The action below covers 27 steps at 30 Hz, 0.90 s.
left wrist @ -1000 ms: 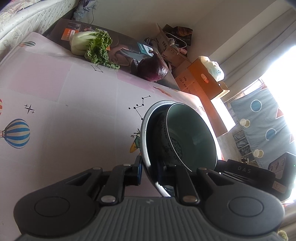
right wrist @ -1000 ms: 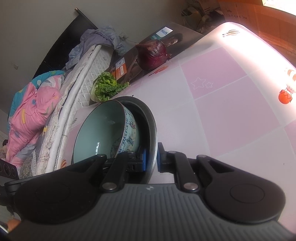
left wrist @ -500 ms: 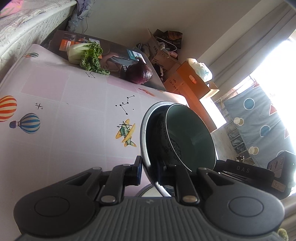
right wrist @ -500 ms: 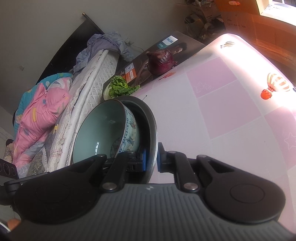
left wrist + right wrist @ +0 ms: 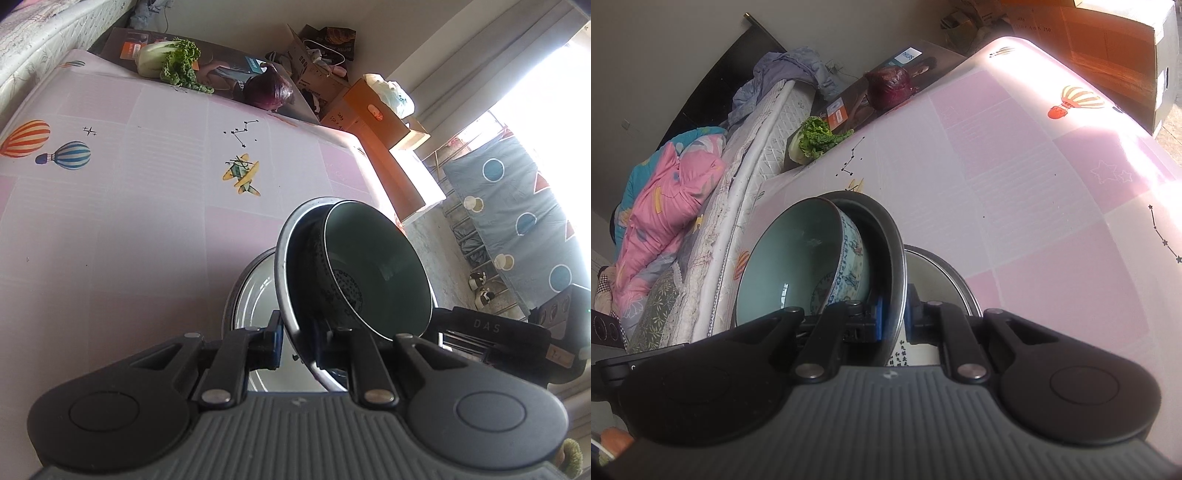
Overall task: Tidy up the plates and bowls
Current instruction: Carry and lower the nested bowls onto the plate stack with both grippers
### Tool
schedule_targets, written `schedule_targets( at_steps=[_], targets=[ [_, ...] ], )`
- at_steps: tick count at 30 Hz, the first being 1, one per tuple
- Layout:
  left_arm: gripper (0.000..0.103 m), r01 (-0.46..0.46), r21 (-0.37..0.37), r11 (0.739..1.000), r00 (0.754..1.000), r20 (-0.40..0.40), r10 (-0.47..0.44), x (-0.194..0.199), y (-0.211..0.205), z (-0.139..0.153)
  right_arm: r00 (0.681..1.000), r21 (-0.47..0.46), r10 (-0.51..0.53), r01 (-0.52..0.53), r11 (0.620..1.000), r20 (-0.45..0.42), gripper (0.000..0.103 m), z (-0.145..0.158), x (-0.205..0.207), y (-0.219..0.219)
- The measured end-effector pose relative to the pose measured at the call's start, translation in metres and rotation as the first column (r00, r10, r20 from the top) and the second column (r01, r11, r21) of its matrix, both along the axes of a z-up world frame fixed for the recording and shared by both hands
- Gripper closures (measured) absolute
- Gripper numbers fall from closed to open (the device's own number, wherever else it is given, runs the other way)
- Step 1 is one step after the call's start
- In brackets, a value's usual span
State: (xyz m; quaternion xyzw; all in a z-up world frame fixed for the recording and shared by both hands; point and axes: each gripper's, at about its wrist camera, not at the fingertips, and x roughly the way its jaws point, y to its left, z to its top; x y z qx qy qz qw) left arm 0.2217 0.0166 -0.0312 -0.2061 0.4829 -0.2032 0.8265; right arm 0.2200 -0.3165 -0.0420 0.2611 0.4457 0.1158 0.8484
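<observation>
Fingers of both the left gripper (image 5: 298, 341) and right gripper (image 5: 894, 315) pinch opposite rims of the shallow steel plate (image 5: 286, 266) carrying the celadon porcelain bowl (image 5: 798, 258), held above a white plate (image 5: 255, 291) on the pink tabletop (image 5: 129, 221). Lower both sides evenly so the bowl cannot slide.

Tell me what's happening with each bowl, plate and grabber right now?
left gripper: shut on the metal plate's rim.
right gripper: shut on the opposite rim.
metal plate: held off the table, carrying the bowl.
blue-patterned bowl: sitting inside the metal plate.
white plate: lying on the table, underneath the held plate.
</observation>
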Motion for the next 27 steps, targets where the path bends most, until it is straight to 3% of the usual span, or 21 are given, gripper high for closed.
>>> schedule_targets(
  at_steps=[10, 17, 22, 27],
  targets=[
    [0.088, 0.024, 0.028, 0.999, 0.999, -0.050, -0.022, -0.008, -0.003, -0.022, 0.999, -0.029, 0.009, -0.011, 1.000, -0.053, 0.093, -0.030, -0.017, 0.002],
    [0.088, 0.030, 0.026, 0.999, 0.999, -0.045, -0.029, -0.008, -0.004, -0.023, 0.999, -0.037, 0.014, -0.016, 0.999, -0.035, 0.091, -0.033, -0.017, 0.001],
    [0.084, 0.028, 0.019, 0.999, 0.998, -0.051, -0.027, -0.012, -0.002, -0.023, 0.999, -0.077, 0.035, -0.036, 0.996, -0.023, 0.091, -0.029, -0.019, 0.009],
    [0.075, 0.029, 0.033, 0.999, 1.000, -0.007, -0.029, -0.024, -0.001, -0.013, 0.999, -0.109, 0.040, -0.041, 0.993, -0.018, 0.088, -0.025, -0.026, 0.015]
  ],
)
